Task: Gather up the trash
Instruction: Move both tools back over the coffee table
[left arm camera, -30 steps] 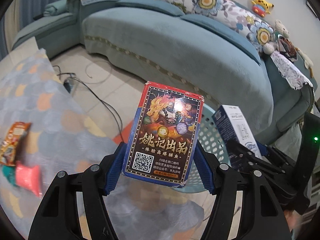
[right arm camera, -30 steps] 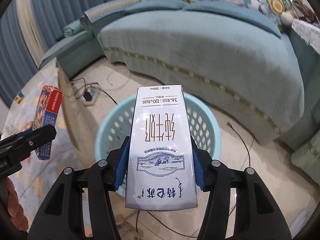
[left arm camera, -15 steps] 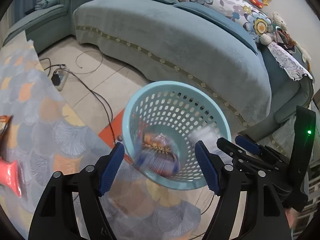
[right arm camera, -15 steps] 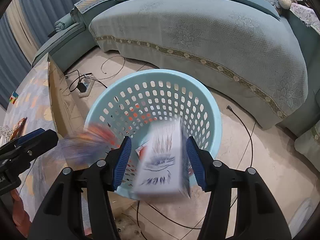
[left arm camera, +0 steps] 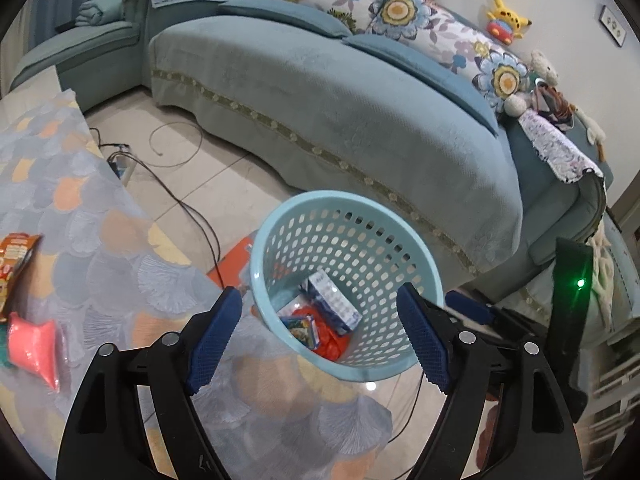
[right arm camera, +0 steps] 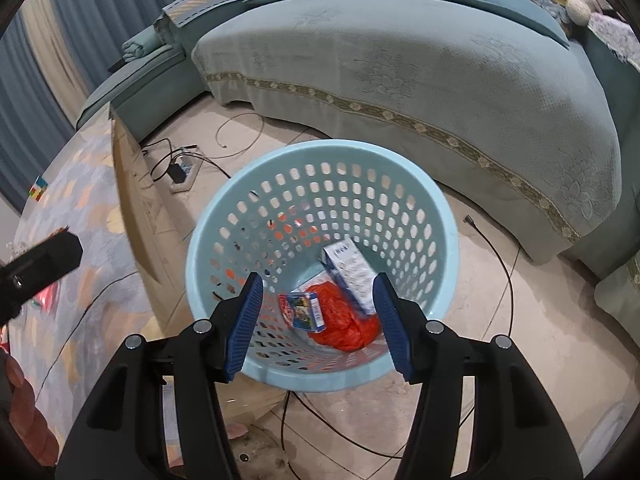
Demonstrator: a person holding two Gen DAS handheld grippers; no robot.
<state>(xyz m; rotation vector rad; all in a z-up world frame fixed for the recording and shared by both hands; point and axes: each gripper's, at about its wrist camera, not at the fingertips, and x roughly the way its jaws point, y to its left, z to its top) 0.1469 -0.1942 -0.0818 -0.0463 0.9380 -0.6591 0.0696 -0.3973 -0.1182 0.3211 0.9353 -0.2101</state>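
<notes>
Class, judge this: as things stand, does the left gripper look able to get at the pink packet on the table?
Probably yes. The pink packet lies uncovered on the table, and the left gripper, jaws opening and empty, hangs nearby.

Left tongs opening, nothing between them — right tongs parted, empty, tilted downward.

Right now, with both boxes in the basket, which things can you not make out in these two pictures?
- Red bag: contents hidden; both boxes overlap it.
- White carton: print too small; right hand-held gripper finger covers its lower end.
- Snack packet and pink pouch: left wrist view, cut by the left edge.
- Basket foot: hidden by its own wall.
</notes>
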